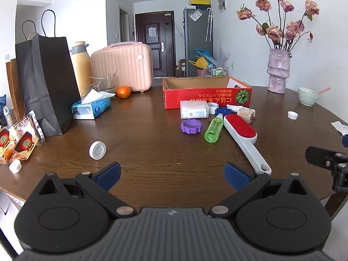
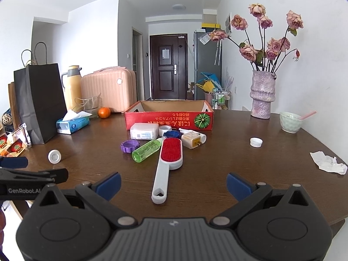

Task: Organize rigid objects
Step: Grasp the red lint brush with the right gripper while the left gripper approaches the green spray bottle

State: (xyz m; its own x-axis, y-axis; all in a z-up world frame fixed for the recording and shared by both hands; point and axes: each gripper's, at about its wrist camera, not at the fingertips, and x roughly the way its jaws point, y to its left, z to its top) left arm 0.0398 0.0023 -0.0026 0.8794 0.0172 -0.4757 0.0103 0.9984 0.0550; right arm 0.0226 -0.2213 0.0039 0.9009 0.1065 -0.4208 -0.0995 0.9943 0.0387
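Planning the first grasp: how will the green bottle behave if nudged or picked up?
The green bottle lies on its side on the table, so a sideways nudge would likely roll it. It looks like clear, smooth plastic, probably light and a bit slippery. It seems to touch the lint brush, which may block rolling that way.

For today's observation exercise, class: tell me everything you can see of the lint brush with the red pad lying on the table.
The white plastic lint brush with a red oval fabric pad lies flat on the brown wooden table, pad facing up. Its long handle ends in a small hanging hole and points toward the cameras; the head points toward the red cardboard box. The clear green plastic bottle lies close beside the head, perhaps touching it. Neither hand-held gripper touches it.
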